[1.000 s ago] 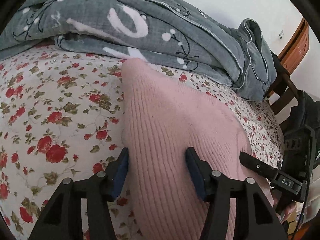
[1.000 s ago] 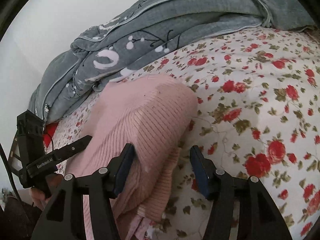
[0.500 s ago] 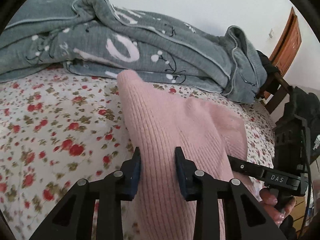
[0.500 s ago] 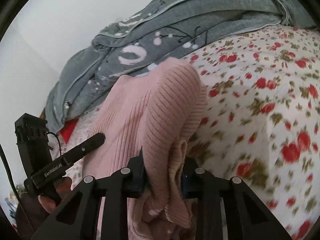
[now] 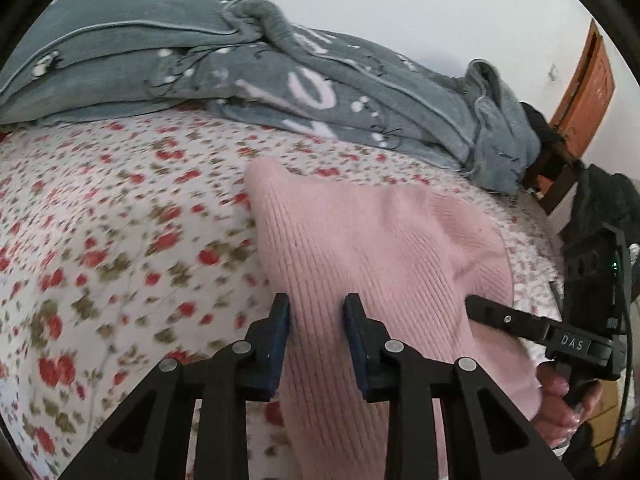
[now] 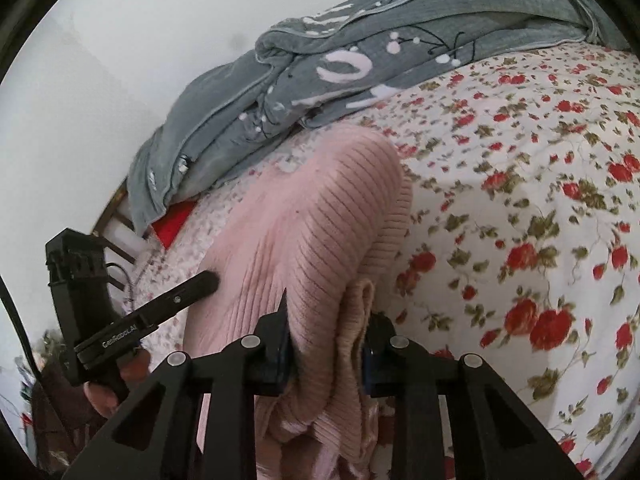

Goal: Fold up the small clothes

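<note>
A pink ribbed knit garment point(image 5: 360, 248) lies folded on the floral bedsheet point(image 5: 120, 220). My left gripper point(image 5: 316, 312) is shut on the garment's near left edge, with cloth bunched between the blue pads. My right gripper point(image 6: 326, 320) is shut on the garment point(image 6: 312, 220) at its near right edge, where several layers bunch and hang down. Each gripper shows in the other's view: the right one point(image 5: 520, 320) at the garment's right side, the left one point(image 6: 160, 300) at its left side. The near edge is lifted off the sheet.
A rumpled grey quilt point(image 5: 280, 68) with white print lies along the far side of the bed, also in the right wrist view point(image 6: 360, 60). A wooden bed frame point(image 5: 588, 80) and a dark bag point(image 5: 600, 200) stand at the right.
Both grippers closed from open onto the garment's near edge, then lifted and drew it back toward me. The garment's far end now sits farther from the quilt.
</note>
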The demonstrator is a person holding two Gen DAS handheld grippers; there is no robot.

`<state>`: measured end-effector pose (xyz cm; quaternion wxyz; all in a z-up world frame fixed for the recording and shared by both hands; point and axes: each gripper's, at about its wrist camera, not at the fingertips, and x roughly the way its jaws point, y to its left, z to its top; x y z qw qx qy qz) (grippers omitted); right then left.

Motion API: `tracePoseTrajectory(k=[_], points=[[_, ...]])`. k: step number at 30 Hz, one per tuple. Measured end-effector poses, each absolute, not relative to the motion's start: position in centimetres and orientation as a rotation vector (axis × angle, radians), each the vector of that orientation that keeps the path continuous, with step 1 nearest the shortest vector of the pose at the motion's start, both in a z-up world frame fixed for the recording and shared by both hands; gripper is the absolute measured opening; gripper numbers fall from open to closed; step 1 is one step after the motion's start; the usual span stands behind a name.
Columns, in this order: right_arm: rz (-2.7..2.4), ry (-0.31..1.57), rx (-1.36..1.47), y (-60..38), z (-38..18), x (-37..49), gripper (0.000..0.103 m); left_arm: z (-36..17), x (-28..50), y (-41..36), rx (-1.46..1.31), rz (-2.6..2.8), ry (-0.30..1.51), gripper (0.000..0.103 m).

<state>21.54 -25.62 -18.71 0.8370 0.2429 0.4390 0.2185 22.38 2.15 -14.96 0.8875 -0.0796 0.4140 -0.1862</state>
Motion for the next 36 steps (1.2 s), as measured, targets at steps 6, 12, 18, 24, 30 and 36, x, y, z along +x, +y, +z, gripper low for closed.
tracePoseTrajectory(k=[6, 12, 18, 24, 30, 36], points=[[0.371, 0.925, 0.428, -26.0, -18.6, 21.2, 0.039, -15.1, 21.8, 1.9, -0.158, -0.396, 0.854, 0.028], [0.313, 0.811, 0.29, -26.1, -14.1, 17.9, 0.039, -14.6, 20.4, 2.1, -0.15, -0.416, 0.842, 0.03], [0.335, 0.834, 0.259, -24.0, -14.0, 16.5, 0.039, -14.2, 19.2, 2.0, -0.153, -0.421, 0.845, 0.031], [0.305, 0.792, 0.313, -24.9, -15.2, 15.3, 0.014, -13.4, 17.5, 1.9, -0.106, -0.425, 0.819, 0.034], [0.252, 0.817, 0.387, -26.9, -16.7, 14.9, 0.0, -13.3, 17.2, 1.7, -0.128, -0.442, 0.818, 0.034], [0.287, 0.831, 0.464, -27.9, -16.7, 14.6, 0.004, -13.3, 17.2, 1.3, -0.117, -0.445, 0.811, 0.034]])
